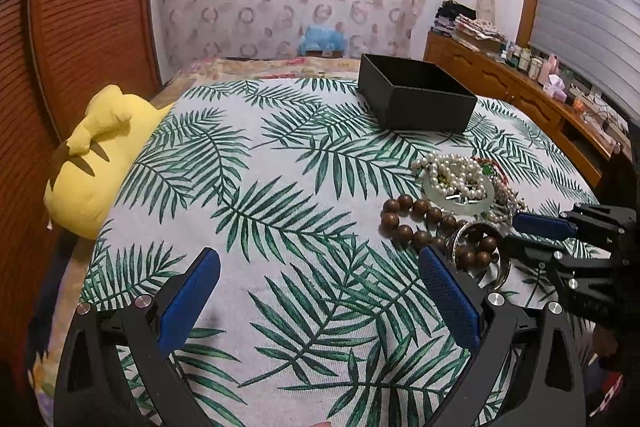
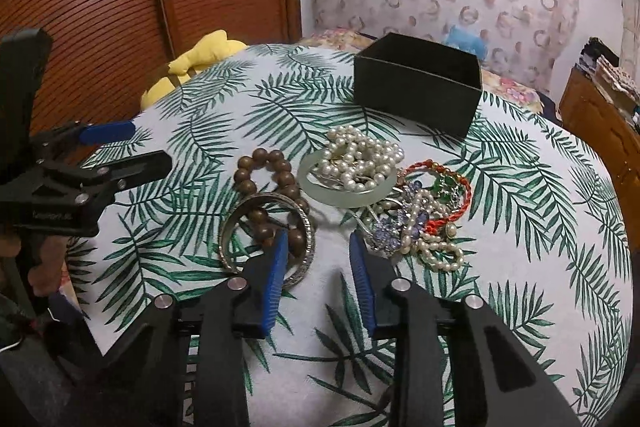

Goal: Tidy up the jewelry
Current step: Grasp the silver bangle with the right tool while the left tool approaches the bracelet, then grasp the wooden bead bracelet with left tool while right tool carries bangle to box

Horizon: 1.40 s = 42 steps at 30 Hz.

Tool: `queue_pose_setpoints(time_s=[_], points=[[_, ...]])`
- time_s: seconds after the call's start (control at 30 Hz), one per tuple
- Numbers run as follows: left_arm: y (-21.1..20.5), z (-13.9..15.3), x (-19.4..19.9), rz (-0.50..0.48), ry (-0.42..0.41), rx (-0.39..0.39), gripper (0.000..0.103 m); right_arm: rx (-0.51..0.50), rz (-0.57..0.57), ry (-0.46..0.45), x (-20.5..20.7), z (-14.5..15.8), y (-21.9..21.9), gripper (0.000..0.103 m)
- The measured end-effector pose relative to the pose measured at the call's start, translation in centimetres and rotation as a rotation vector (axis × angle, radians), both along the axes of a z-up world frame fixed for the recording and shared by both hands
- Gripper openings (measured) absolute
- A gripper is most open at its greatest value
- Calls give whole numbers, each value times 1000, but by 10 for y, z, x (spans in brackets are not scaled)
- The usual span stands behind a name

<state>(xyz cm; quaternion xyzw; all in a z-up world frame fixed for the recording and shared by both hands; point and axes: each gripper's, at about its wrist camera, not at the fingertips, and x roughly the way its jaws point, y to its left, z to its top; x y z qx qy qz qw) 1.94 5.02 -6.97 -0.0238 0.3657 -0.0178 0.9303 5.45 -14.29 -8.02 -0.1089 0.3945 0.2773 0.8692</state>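
On bed cloth: right gripper (image 2: pixel 318 247) open at silver bangle (image 2: pixel 266 239), nothing gripped; left gripper (image 1: pixel 320 291) open, idle. Next, probably: pinch rim, carry to black box (image 2: pixel 416 83).

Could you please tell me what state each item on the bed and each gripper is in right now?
Black box: open, no lid, nothing seen inside.
Wooden bead bracelet: on the cloth, partly under the metal bangle.
Metal bangle: lying flat, unheld.
Jade bangle: flat, pearl necklace heaped on it.
Red cord bracelet: tangled in the pile.
Left gripper: jaws open, empty.
Right gripper: jaws open, empty.
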Motion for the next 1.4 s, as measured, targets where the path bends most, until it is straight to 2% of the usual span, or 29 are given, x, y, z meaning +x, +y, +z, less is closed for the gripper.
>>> queue_pose_setpoints(time_s=[0.1, 0.17, 0.3, 0.4, 0.63, 0.77, 0.8, 0.83, 0.93, 1.03, 1.33, 1.4], points=[[0, -2, 1, -4, 8, -3, 96, -37, -14, 1, 3, -5, 0, 29], [0, -3, 1, -5, 13, -7, 96, -70, -32, -6, 5, -7, 0, 25], [-1, -5, 2, -10, 22, -10, 96, -73, -28, 11, 10, -13, 2, 23], [-4, -6, 5, -22, 31, -4, 96, -63, -20, 16, 9, -14, 1, 8], [-20, -4, 20, -110, 40, 53, 96, -19, -27, -6, 2, -6, -13, 6], [-29, -7, 37, -181, 70, 29, 95, 9, -50, -35, -1, 3, -27, 5], [-32, -8, 41, -198, 79, 32, 92, 11, -53, -39, -2, 4, -29, 5], [-35, -10, 45, -212, 88, 38, 81, 14, -59, -45, -2, 7, -32, 6], [-41, -14, 55, -254, 121, 31, 62, 17, -71, -55, -2, 10, -39, 6], [-45, -18, 62, -277, 139, 25, 50, 15, -80, -58, 1, 11, -43, 6], [-48, -21, 71, -296, 143, 49, 46, 5, -81, -63, 6, 14, -49, 6], [-49, -21, 69, -304, 136, 52, 37, 5, -82, -64, 7, 15, -50, 6]])
